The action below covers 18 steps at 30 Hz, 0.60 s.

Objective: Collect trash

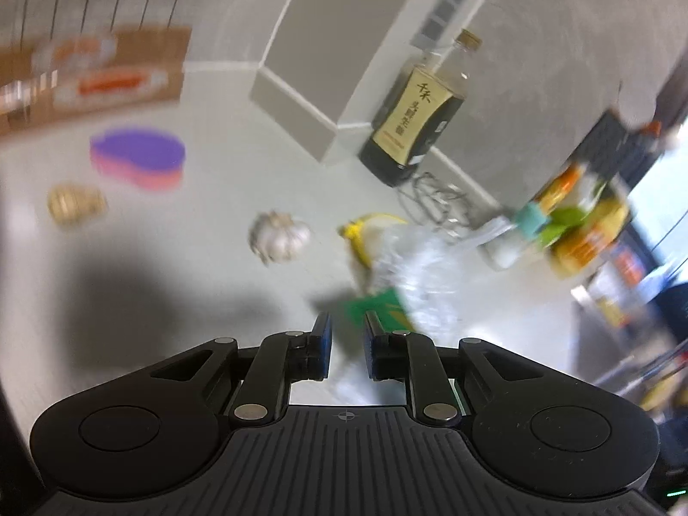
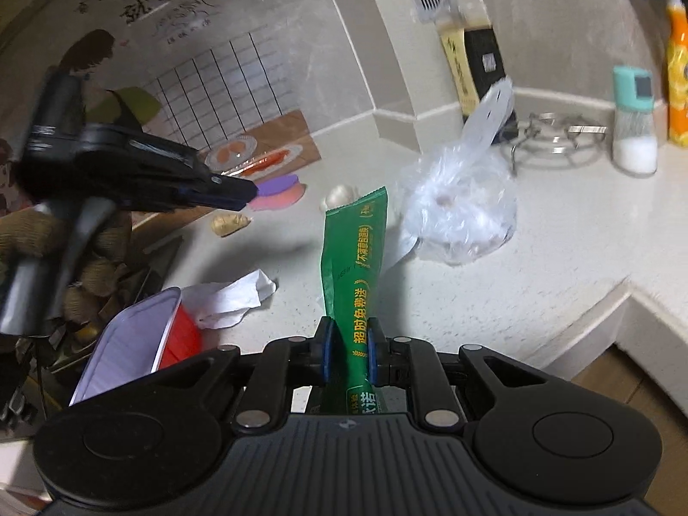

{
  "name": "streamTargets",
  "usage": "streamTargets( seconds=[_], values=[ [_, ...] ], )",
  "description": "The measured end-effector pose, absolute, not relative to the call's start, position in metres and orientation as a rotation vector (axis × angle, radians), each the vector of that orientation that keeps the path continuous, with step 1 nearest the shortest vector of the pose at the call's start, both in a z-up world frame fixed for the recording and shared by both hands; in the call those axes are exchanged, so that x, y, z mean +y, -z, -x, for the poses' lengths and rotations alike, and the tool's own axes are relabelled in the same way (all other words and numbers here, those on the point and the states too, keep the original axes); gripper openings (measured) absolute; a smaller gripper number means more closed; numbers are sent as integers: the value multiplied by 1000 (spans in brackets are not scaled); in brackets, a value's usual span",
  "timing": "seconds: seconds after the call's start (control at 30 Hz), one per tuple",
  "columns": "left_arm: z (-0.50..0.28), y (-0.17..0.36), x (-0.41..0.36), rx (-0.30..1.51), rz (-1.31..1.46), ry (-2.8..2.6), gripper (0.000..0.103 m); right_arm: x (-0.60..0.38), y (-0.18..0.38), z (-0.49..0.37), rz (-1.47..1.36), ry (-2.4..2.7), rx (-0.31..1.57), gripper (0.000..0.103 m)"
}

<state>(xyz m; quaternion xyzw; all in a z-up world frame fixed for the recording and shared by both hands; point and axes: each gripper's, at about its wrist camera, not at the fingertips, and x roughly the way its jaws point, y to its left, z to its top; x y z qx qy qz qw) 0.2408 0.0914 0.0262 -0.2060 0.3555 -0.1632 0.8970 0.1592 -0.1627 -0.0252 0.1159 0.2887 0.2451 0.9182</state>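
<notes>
Right gripper [image 2: 347, 350] pinches a green wrapper [image 2: 352, 266] that stands up from its jaws toward 12 o'clock; judged step: one piece of trash collected, next piece pending. Left gripper [image 1: 347, 346], at 9 o'clock in the right wrist view, is nearly pressed together with nothing between the jaws, so it seems free for the crumpled paper [image 2: 232, 301] at 8 o'clock or the plastic bag [image 2: 460, 215] at 1 o'clock. Counter [image 2: 494, 301] edge drops off at 4 o'clock; open room lies between paper and bag.
</notes>
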Motion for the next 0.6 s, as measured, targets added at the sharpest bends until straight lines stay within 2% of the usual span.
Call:
streamTargets(
  seconds=[0.17, 0.23, 0.3, 0.6],
  values=[
    [-249, -27, 92, 739, 399, 290, 18, -148, 30, -166, -276, -606, 611, 18],
    [-262, -30, 88, 730, 373, 256, 18, -144, 31, -167, -270, -604, 610, 32],
    [-282, -32, 79, 750, 338, 239, 18, -142, 30, -162, -238, -570, 592, 38],
    [-346, -24, 5, 767, -25, 131, 21, -165, 31, -144, -154, -449, 502, 39]
  ],
)
